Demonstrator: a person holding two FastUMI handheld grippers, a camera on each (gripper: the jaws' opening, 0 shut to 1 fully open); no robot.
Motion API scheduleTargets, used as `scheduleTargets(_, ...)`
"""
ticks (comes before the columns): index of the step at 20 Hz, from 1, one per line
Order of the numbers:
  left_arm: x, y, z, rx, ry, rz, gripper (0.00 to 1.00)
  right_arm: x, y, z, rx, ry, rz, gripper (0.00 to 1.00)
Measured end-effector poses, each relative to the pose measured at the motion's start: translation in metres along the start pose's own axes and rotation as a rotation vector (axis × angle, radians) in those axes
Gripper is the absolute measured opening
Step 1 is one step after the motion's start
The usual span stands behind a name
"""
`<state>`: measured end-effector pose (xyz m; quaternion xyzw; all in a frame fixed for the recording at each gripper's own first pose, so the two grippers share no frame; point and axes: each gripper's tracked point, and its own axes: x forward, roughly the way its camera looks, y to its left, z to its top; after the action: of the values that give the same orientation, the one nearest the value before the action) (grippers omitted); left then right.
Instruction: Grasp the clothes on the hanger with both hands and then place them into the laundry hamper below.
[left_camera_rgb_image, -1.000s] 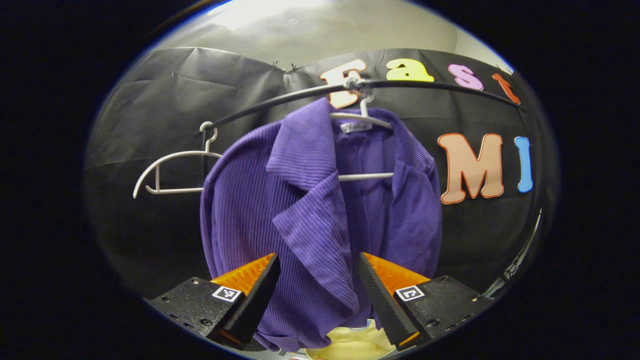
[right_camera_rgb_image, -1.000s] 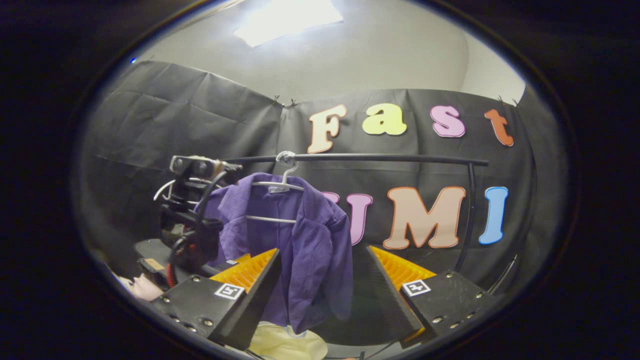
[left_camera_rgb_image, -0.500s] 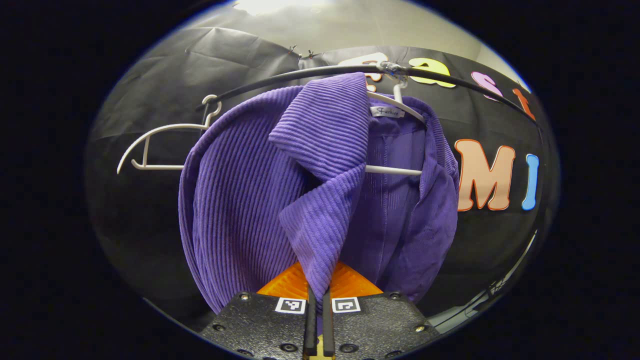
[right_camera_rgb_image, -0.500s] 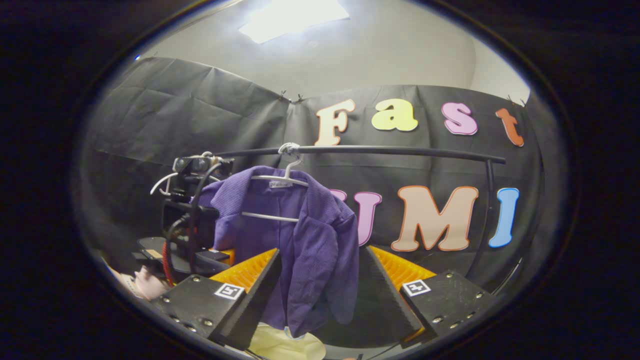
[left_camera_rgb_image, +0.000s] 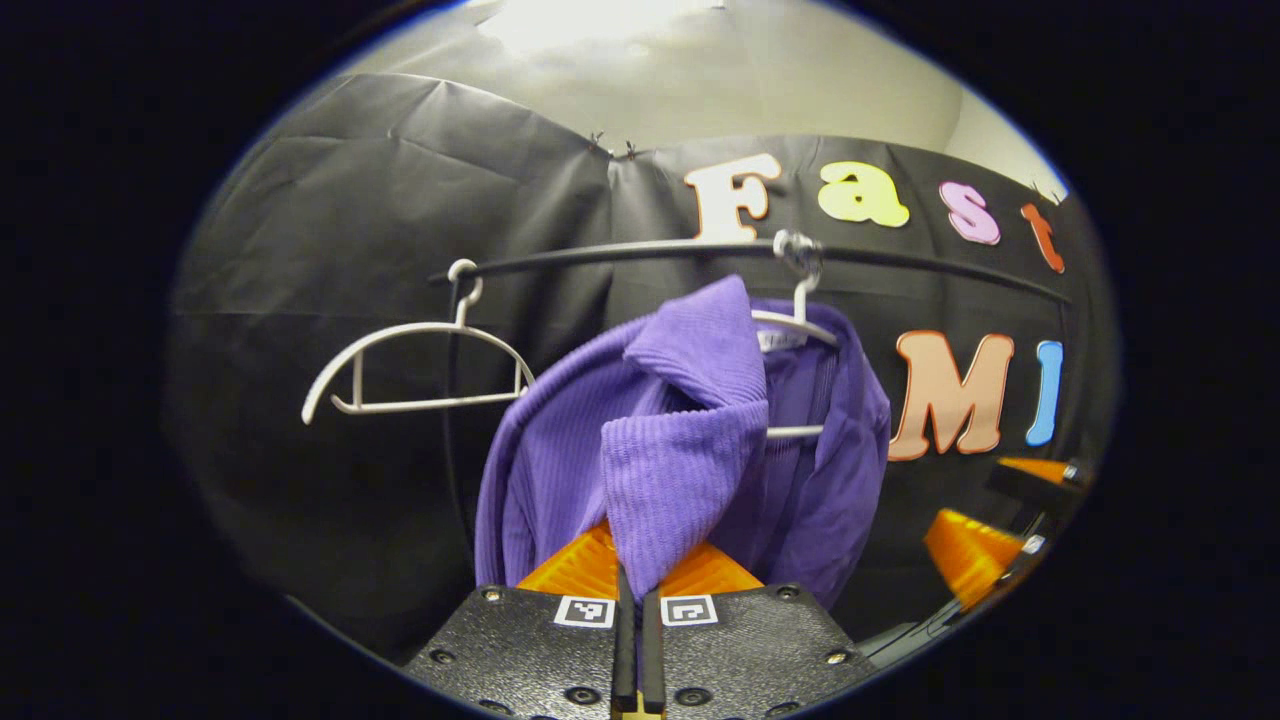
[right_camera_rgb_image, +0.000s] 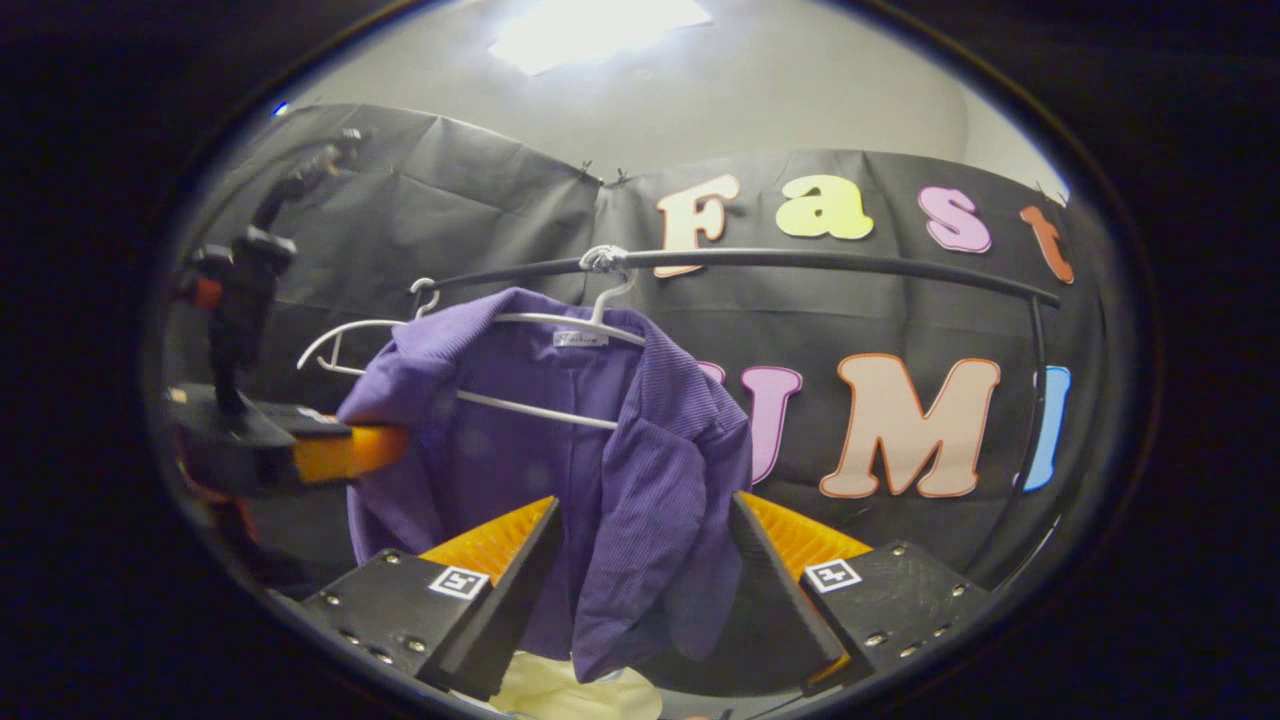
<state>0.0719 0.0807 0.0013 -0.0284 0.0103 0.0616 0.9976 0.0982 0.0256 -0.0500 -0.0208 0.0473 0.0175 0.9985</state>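
One front panel of the purple jacket (right_camera_rgb_image: 640, 500), hanging lengthwise from the rail (right_camera_rgb_image: 800, 262), lies between the wide-open right gripper (right_camera_rgb_image: 640, 590); the closed left gripper (left_camera_rgb_image: 632, 620) pinches its lapel.

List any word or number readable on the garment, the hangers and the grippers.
Neck label of the purple shirt: too small and blurred to read.
Square markers on the right gripper and left gripper: black-and-white patterns, no letters or numbers.
Empty white hanger: none.
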Motion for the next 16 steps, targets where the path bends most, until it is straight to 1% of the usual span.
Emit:
scheduleTargets(1, -0.003, 0.005, 0.008, -0.008, -0.012, 0.003, 0.00, 0.008, 0.001, -0.004, 0.008, 0.010, -0.007, 0.95)
scheduleTargets(2, -0.006, 0.009, 0.017, -0.016, -0.023, 0.004, 0.00, 0.015, 0.003, -0.008, 0.019, 0.022, -0.011, 0.99)
scheduleTargets(5, -0.011, 0.023, 0.035, -0.028, -0.039, 0.003, 0.00, 0.039, 0.011, -0.016, 0.042, 0.044, -0.026, 0.99)
scheduleTargets(6, -0.012, 0.027, 0.041, -0.029, -0.042, 0.000, 0.01, 0.048, 0.013, -0.019, 0.046, 0.050, -0.036, 0.95)
scheduleTargets(7, -0.012, 0.030, 0.047, -0.029, -0.049, -0.006, 0.02, 0.056, 0.015, -0.022, 0.049, 0.056, -0.048, 0.95)
scheduleTargets(8, -0.012, 0.034, 0.052, -0.028, -0.054, -0.013, 0.02, 0.064, 0.018, -0.025, 0.050, 0.059, -0.055, 0.99)
scheduleTargets(9, -0.012, 0.037, 0.056, -0.028, -0.059, -0.023, 0.03, 0.073, 0.019, -0.027, 0.050, 0.059, -0.067, 0.99)
scheduleTargets(10, -0.011, 0.040, 0.060, -0.031, -0.059, -0.036, 0.00, 0.082, 0.020, -0.029, 0.050, 0.060, -0.080, 0.99)
scheduleTargets(11, -0.011, 0.043, 0.064, -0.038, -0.062, -0.048, 0.00, 0.091, 0.019, -0.032, 0.049, 0.065, -0.102, 0.99)
scheduleTargets(13, -0.010, 0.052, 0.072, -0.053, -0.075, -0.065, 0.00, 0.102, 0.019, -0.044, 0.055, 0.090, -0.136, 1.00)
scheduleTargets(14, -0.008, 0.054, 0.077, -0.057, -0.086, -0.081, 0.03, 0.108, 0.019, -0.050, 0.064, 0.106, -0.151, 1.00)
scheduleTargets(15, -0.007, 0.056, 0.078, -0.051, -0.086, -0.094, 0.03, 0.113, 0.018, -0.056, 0.071, 0.114, -0.166, 0.99)
scheduleTargets(16, -0.005, 0.057, 0.079, -0.040, -0.081, -0.108, 0.03, 0.117, 0.019, -0.059, 0.076, 0.116, -0.179, 0.95)
